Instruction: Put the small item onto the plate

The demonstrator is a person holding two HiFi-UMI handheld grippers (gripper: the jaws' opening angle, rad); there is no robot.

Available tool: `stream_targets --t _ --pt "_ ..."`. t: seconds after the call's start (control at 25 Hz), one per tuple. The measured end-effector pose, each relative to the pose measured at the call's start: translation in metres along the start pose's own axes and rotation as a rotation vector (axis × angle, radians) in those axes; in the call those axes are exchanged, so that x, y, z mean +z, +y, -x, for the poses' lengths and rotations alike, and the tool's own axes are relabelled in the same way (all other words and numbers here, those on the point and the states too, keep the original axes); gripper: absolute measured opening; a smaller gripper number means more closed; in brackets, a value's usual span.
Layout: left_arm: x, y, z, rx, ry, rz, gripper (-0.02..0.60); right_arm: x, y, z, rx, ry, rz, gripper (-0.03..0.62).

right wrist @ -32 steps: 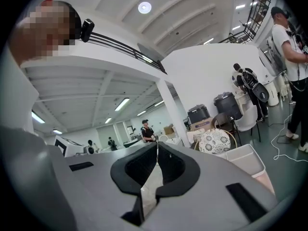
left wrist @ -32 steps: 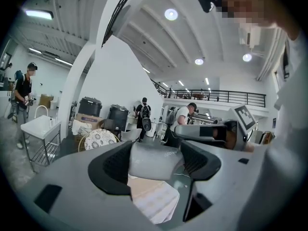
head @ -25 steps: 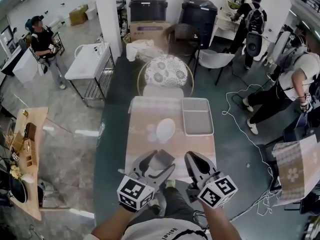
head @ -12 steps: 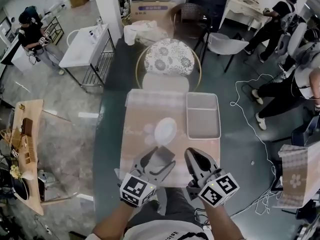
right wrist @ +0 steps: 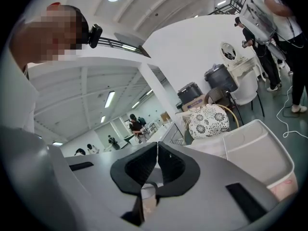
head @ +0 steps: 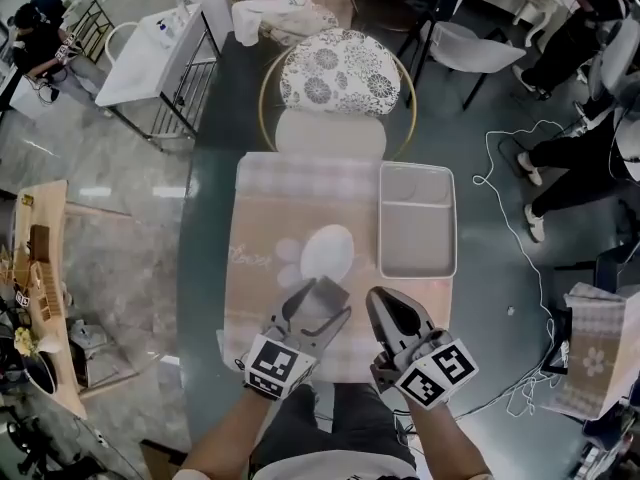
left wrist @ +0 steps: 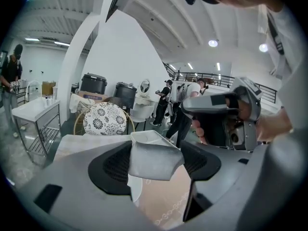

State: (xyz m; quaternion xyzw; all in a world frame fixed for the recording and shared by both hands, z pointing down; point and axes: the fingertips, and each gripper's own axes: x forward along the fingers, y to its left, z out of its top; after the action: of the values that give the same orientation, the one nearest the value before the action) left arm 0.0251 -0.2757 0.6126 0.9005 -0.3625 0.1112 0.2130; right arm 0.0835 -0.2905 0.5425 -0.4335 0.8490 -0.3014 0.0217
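Note:
A small grey wedge-shaped item [head: 325, 297] is pinched in my left gripper [head: 313, 314], held over the near part of the tan table [head: 258, 230]. Just beyond it lies the white oval plate [head: 327, 251]. In the left gripper view the grey item [left wrist: 153, 161] fills the gap between the jaws, and an edge of the plate [left wrist: 136, 190] shows below it. My right gripper [head: 391, 315] hovers beside the left one, jaws pressed together with nothing in them. In the right gripper view the gripper [right wrist: 157, 152] is likewise shut.
A light grey tray [head: 416, 232] lies on the table's right side, also visible as the tray [right wrist: 255, 150] in the right gripper view. A round flower-patterned chair [head: 338, 72] stands behind the table. White cables [head: 520, 268] trail on the floor at right, where people stand.
The head view has tipped further down and forward, so the table and plate sit lower and larger in frame. Both grippers keep their poses, the left still holding the grey item.

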Motion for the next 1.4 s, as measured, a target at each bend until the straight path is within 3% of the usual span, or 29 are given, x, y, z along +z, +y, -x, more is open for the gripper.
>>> stream_targets --t 0.2,0.68,1.4 --pt "-0.032 0.021 -0.031 0.008 0.042 0.023 0.311 -0.02 -0.021 -0.02 -0.004 0.025 -0.01 0.017" --pt "-0.095 0.052 -0.079 0.023 0.128 -0.003 0.311 -0.064 -0.061 -0.042 -0.029 0.037 -0.078 0.017" --pt "-0.147 0.07 -0.106 0.055 0.299 -0.056 0.311 -0.074 -0.073 -0.036 -0.052 0.01 -0.091 0.017"
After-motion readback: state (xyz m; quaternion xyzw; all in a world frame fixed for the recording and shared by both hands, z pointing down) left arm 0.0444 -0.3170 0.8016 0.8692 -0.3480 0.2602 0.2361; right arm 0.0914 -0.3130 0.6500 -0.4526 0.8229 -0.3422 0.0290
